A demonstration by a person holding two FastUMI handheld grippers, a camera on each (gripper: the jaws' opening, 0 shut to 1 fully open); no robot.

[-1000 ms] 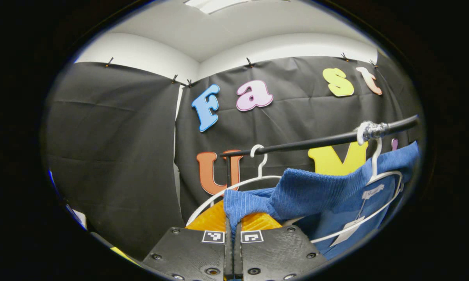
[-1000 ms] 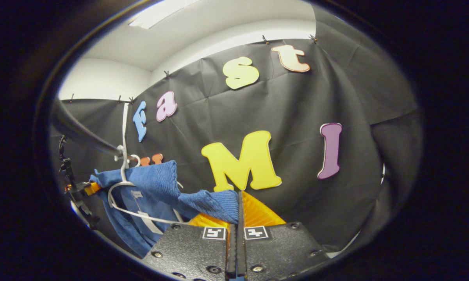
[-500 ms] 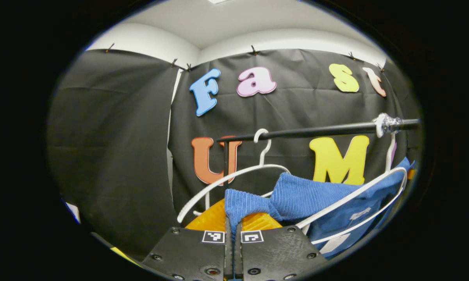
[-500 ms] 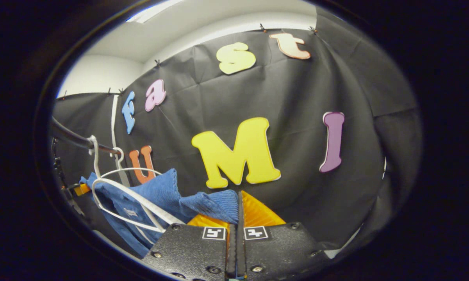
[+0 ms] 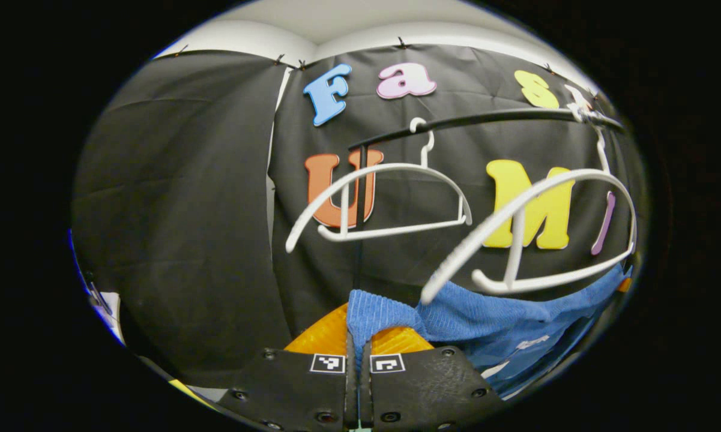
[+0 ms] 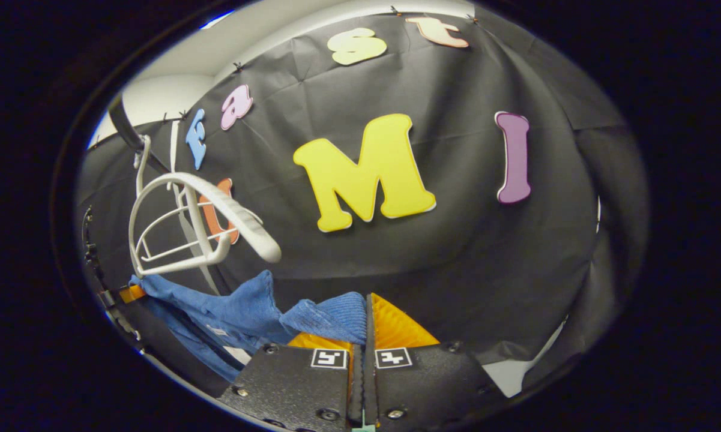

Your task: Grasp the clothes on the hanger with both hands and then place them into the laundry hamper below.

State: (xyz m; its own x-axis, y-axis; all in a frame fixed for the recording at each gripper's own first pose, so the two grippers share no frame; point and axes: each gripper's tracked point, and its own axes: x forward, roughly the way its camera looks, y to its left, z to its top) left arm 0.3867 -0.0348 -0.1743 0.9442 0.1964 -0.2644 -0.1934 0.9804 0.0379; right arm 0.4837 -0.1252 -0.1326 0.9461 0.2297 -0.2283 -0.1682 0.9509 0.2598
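Note:
A blue ribbed knit garment (image 5: 504, 318) hangs stretched between my two grippers, below the hangers. My left gripper (image 5: 358, 327) is shut on one corner of it. In the right gripper view the same blue garment (image 6: 240, 309) runs off to the left, and my right gripper (image 6: 366, 318) is shut on its other corner. A white hanger (image 5: 534, 234) now hangs bare just above the cloth; it appears as the white hanger (image 6: 198, 222) at the left of the right gripper view. A second bare white hanger (image 5: 384, 198) hangs farther back on the black rail (image 5: 486, 120).
The black rail's upright post (image 5: 360, 204) stands behind the far hanger. Black cloth walls close in the back and both sides. A dark stand frame (image 6: 105, 282) shows at the left edge of the right gripper view.
Both grippers have dropped with the blue garment, pulling it down off the near hanger. The hanger now hangs bare above the cloth, and the rail sits higher in both views.

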